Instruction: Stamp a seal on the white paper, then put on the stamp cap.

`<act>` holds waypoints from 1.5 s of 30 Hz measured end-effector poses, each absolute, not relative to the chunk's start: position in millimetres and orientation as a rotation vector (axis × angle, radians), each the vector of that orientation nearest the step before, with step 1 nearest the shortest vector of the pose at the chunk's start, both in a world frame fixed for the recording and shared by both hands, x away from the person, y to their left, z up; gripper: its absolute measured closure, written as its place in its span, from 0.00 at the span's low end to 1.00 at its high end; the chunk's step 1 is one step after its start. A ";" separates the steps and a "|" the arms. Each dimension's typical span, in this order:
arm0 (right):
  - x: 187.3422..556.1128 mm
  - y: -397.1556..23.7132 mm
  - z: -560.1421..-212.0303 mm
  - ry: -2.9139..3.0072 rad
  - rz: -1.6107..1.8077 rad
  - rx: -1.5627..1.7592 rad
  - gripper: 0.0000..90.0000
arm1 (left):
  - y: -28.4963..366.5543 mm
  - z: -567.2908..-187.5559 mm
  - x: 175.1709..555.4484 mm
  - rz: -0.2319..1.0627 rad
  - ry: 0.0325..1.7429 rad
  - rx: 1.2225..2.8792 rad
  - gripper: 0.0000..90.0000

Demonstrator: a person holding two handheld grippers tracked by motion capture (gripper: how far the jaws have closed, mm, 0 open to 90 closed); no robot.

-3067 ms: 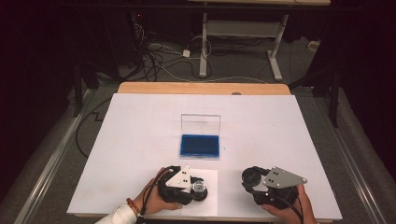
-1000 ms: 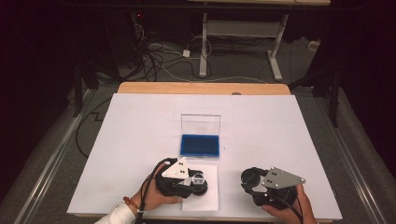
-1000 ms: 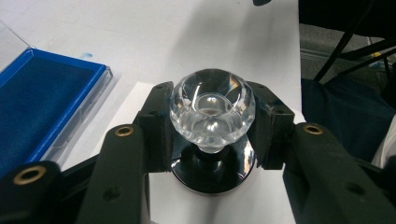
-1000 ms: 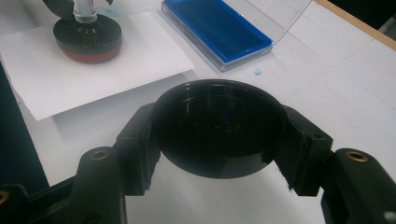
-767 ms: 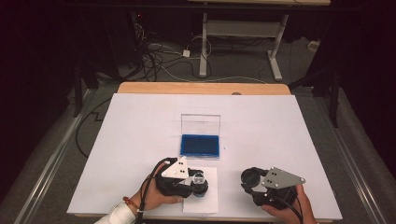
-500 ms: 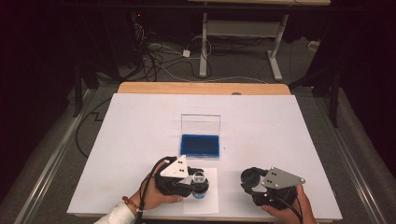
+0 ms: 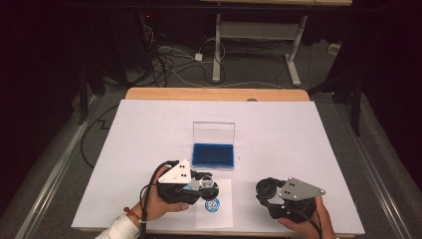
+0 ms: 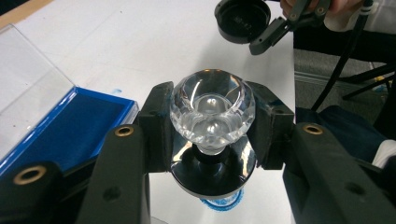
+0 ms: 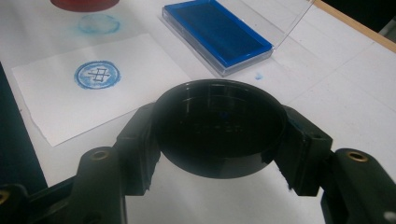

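A crystal-knobbed stamp (image 8: 212,112) hangs clamped in the left tongs (image 7: 199,186), knob toward the camera and its round black base facing down, just above a fresh blue print (image 7: 212,204) on a paper slip (image 7: 221,216) near the front edge of the white tabletop (image 7: 149,129). The stamp's axis runs roughly upright, and from the left gripper view the print's blue rim peeks out directly beneath the base.

The stamp's black cap (image 9: 219,133) sits squeezed in the right tongs (image 7: 271,191), open side tilted up and toward the left hand (image 7: 161,201); the two pieces are near each other but apart, with bare tabletop and the right edge of the slip between them. The likely next move, joining cap and stamp, turns on that gap: the cap lies to the stamp's right at about the same depth on the tabletop, so the base must swing right to meet the cap's mouth, or the cap come left under it. Nothing stands in that path.

Behind the slip, just beyond the left tongs, an ink pad (image 7: 213,155) lies open, its blue bed level and its clear lid (image 7: 214,133) propped upright at the far side. A small blue smudge marks the tabletop by the pad. The right hand (image 7: 308,221) rests at the front edge.
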State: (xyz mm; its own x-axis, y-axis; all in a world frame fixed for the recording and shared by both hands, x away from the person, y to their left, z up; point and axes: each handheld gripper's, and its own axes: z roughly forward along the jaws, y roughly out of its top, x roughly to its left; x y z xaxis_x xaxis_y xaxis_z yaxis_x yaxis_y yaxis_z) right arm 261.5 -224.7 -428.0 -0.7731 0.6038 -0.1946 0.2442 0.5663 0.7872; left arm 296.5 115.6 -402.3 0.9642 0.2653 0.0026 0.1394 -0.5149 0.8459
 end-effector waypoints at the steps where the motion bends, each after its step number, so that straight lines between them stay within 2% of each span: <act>1: 262.1 -224.8 -428.3 2.357 1.084 0.682 0.43 | 116.1 -401.7 297.0 0.159 0.283 2.119 0.61; 45: 270.1 -214.6 -430.5 2.372 1.102 0.662 0.43 | 158.1 -375.8 299.4 0.253 0.377 2.007 0.61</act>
